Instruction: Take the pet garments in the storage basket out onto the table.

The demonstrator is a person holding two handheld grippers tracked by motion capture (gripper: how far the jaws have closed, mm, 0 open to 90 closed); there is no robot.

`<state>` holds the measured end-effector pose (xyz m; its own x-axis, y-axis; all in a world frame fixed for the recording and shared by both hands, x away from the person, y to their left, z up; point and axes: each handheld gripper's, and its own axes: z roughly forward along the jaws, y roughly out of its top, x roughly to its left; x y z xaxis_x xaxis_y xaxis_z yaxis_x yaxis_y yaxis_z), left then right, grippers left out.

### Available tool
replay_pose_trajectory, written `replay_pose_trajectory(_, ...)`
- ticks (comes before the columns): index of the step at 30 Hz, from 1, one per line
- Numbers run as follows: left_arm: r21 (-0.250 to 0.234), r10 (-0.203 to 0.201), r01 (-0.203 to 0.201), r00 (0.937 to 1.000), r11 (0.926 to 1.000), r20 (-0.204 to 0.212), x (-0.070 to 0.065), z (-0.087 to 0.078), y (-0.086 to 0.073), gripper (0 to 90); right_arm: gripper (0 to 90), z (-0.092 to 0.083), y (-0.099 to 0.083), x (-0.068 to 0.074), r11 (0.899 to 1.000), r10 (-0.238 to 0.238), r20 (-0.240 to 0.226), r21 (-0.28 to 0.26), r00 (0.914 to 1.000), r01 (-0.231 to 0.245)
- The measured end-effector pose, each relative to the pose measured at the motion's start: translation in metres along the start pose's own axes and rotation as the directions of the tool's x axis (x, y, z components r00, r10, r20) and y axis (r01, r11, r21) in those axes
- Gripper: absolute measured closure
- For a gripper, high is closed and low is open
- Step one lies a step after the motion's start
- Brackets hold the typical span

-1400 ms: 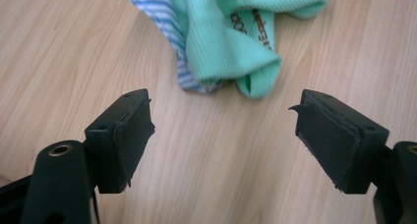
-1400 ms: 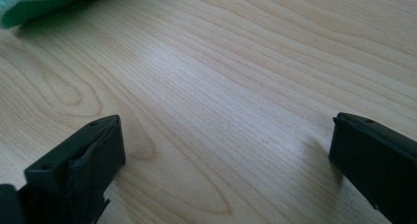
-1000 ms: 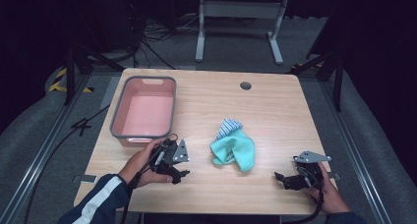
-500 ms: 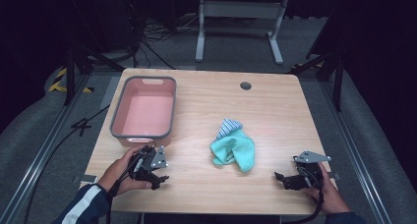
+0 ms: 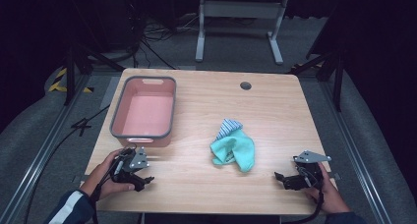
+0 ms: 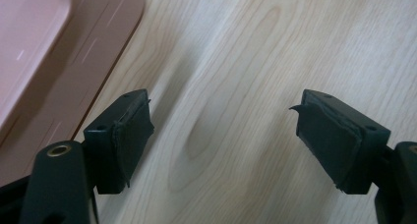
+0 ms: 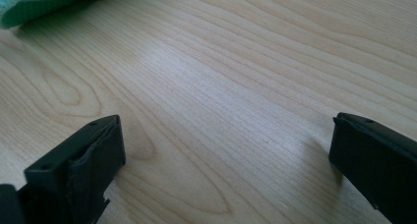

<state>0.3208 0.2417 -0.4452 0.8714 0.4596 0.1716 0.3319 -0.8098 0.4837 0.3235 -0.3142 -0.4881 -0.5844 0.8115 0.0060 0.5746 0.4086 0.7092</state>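
Two grippers rest wide open at the near corners of the bench.

The left gripper (image 5: 139,177) sits near-left, jaws spread over bare wood just beside the pink tub (image 5: 118,121). The right gripper (image 5: 285,179) sits near-right, jaws wide, empty. A teal cloth (image 5: 236,152) with a striped cloth (image 5: 229,126) touching its far side lies mid-bench between them.

Bare table (image 5: 275,116) everywhere except pink bin (image 5: 143,113) and cloths (image 5: 234,148).
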Motion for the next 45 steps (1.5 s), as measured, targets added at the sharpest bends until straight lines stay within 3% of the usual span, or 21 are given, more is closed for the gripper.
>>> replay_pose_trajectory(8,-0.026,-0.062,0.062,0.9980,0.9977,0.010,0.010,-0.006,-0.023,20.7,0.6,0.000,0.000,0.000,1.000,0.000,0.000,0.000,1.0000,0.000)
replay_pose_trajectory(13,-0.060,-0.121,0.122,0.9925,0.9908,0.020,0.017,-0.005,-0.040,20.4,0.5,0.000,0.000,0.000,1.000,-0.001,0.001,0.000,1.0000,0.001)
replay_pose_trajectory(16,-0.118,-0.168,0.172,0.9848,0.9780,0.042,0.022,-0.006,-0.049,20.3,0.6,0.000,0.000,0.000,1.000,0.000,0.000,0.000,1.0000,0.000)
replay_pose_trajectory(17,-0.118,-0.168,0.172,0.9848,0.9780,0.042,0.022,-0.006,-0.049,20.0,0.6,0.000,0.000,0.000,1.000,0.000,0.000,0.000,1.0000,0.000)
replay_pose_trajectory(19,-0.146,-0.199,0.206,0.9782,0.9677,0.059,0.026,-0.005,-0.055,19.8,0.6,0.000,0.000,0.000,1.000,0.000,0.000,0.000,1.0000,0.000)
replay_pose_trajectory(23,-0.150,-0.231,0.237,0.9712,0.9597,0.060,0.030,0.001,-0.063,18.9,0.6,0.000,0.000,0.000,1.000,-0.001,0.000,0.000,1.0000,0.001)
replay_pose_trajectory(25,-0.181,-0.264,0.271,0.9625,0.9455,0.063,0.032,0.007,-0.069,14.6,0.6,0.000,0.000,0.000,1.000,0.000,0.000,0.000,1.0000,0.000)
replay_pose_trajectory(27,-0.222,-0.273,0.278,0.9604,0.9345,0.055,0.032,0.009,-0.073,13.9,0.6,0.000,0.000,0.000,1.000,-0.001,-0.001,0.000,1.0000,0.001)
replay_pose_trajectory(41,-0.220,-0.281,0.287,0.9580,0.9324,0.058,0.031,0.009,-0.072,13.7,0.6,-0.001,0.000,0.001,1.000,0.006,0.006,0.000,1.0000,-0.006)
replay_pose_trajectory(45,-0.217,-0.274,0.279,0.9602,0.9355,0.054,0.032,0.009,-0.072,13.4,0.6,-0.001,0.000,0.001,1.000,0.006,0.005,0.001,1.0000,-0.006)
